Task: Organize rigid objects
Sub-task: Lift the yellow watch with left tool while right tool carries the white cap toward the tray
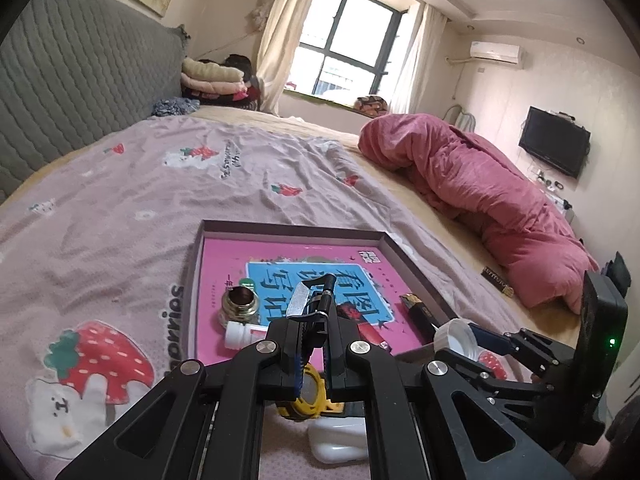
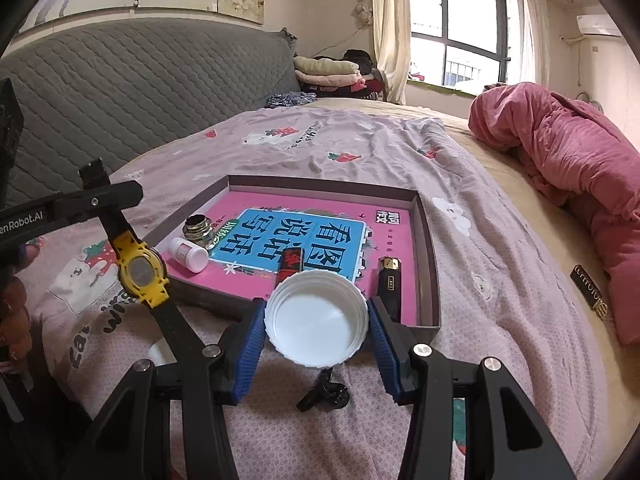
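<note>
Both claws are loaded as I look down them. On my left gripper the jaws are pinched tight on the black strap of a yellow watch, whose face hangs below the fingers, lifted off the bedspread. From the right wrist view that watch shows at about nine o'clock, dangling to the left of the tray.

My right gripper stands wide, its blue pads pressing both sides of a white lid with the hollow side facing me, held over the tray's near edge.

Inside the tray, on the pink book cover, I see a glass ink bottle and a small white bottle lying at ten o'clock, a red-and-black lighter at twelve just behind the lid, and a black lighter at one o'clock.

On the bedspread under the lid lies a small black part.
</note>
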A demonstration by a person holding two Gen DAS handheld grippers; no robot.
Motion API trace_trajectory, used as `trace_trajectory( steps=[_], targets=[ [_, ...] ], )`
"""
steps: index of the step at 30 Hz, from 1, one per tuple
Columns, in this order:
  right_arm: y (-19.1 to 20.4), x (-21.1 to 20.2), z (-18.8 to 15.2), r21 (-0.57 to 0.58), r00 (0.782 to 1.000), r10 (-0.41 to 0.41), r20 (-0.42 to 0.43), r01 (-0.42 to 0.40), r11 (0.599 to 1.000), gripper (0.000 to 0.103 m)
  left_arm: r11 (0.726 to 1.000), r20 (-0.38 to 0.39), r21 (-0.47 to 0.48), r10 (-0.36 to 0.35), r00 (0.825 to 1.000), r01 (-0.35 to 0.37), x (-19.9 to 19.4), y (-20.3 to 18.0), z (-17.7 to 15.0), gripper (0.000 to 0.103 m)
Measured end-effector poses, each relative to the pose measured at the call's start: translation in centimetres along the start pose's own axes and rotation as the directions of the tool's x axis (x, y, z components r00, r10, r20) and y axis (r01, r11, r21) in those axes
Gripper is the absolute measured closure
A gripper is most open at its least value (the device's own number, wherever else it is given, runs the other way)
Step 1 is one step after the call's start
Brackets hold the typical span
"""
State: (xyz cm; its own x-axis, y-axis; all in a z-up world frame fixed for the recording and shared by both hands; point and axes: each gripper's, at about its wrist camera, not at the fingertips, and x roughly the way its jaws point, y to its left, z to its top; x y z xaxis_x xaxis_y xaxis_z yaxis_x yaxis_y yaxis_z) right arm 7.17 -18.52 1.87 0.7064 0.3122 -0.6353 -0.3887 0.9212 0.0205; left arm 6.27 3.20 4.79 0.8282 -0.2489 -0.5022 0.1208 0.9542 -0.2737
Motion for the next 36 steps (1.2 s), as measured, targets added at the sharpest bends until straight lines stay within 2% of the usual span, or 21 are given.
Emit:
trace_trajectory(
  steps=[4,15,30,36],
  targets=[
    [0.0,0.0,0.1,-0.007,1.0,-0.007,0.003,0.007,1.0,0.053,1.0,-0.01,0.0,0.021,1.0,-0.021,0.0,0.2,0.2,0.097],
    [-0.8,-0.2,0.3,0.01,1.0,-0.024,0.02,0.023,1.0,0.053,1.0,0.018,-0.012,0.019,1.0,-0.018,0.1,0.1,1.2,0.097],
    [-2.2,-0.4,0.4,0.077,0.999,-0.028,0.024,0.026,0.997,0.053,0.999,0.021,-0.029,0.025,0.999,-0.025,1.8,-0.8,1.9,0.097],
    [-2.2,-0.1,1.0,0.067,0.998,-0.052,0.026,0.05,0.997,0.053,0.998,0.029,-0.058,0.029,0.999,-0.027,3.1,-0.5,2.7,0.097]
  ],
)
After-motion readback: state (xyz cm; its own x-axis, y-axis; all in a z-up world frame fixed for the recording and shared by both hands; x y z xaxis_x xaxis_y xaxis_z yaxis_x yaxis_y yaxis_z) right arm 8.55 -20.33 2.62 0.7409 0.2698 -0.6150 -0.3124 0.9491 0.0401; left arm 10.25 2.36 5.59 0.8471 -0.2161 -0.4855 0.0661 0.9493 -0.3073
